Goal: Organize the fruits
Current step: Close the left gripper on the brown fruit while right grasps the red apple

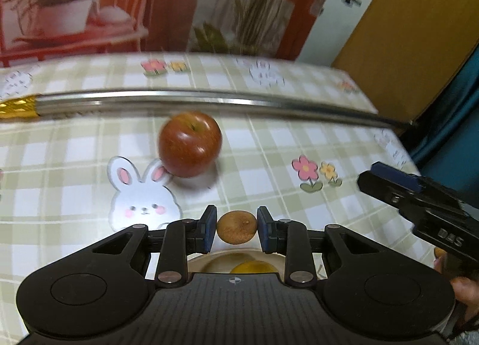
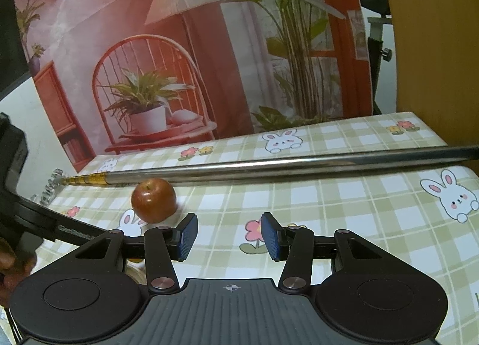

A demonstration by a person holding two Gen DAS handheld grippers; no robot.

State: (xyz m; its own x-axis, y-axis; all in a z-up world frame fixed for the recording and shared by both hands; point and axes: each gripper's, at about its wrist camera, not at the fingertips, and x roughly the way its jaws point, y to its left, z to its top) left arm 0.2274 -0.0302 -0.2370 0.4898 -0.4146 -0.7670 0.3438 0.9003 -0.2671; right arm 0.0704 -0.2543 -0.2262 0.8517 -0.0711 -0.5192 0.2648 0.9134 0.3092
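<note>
My left gripper [image 1: 236, 226] is shut on a small brown round fruit [image 1: 236, 226] and holds it above a pale plate [image 1: 197, 264]. An orange-yellow fruit [image 1: 254, 267] lies on that plate, partly hidden by the gripper body. A red apple [image 1: 190, 143] stands on the checked tablecloth beyond; it also shows in the right wrist view [image 2: 154, 200]. My right gripper [image 2: 229, 235] is open and empty over the cloth, right of the apple. It shows at the right edge of the left wrist view [image 1: 419, 201].
A long metal telescopic pole [image 1: 209, 102] with a gold end lies across the table behind the apple, also in the right wrist view [image 2: 269, 166]. A printed backdrop [image 2: 179, 60] stands at the table's far edge. The table's right edge drops off near a yellow panel [image 1: 404, 30].
</note>
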